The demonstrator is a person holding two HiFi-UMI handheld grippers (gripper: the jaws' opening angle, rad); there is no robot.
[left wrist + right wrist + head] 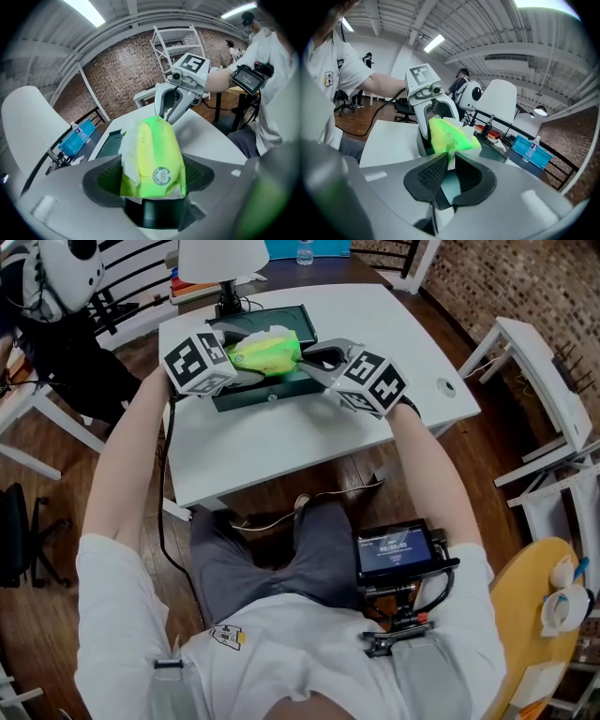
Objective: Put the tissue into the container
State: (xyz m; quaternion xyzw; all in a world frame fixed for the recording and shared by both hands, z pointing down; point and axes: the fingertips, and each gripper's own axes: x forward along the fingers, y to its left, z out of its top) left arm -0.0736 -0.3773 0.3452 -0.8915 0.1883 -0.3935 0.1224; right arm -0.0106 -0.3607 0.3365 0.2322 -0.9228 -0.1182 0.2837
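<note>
Tissue pack, yellow-green, held between both grippers over the dark green container at the far side of the white counter. The left gripper clamps the pack's body; the right gripper pinches its end seam, jaws nearly together. A white-shaded lamp stands just behind the container. Only the left gripper view shows the pack's round seal and white tissue protruding at its side; only the right gripper view shows a water bottle beside a blue box. Wooden floor, brick wall.
</note>
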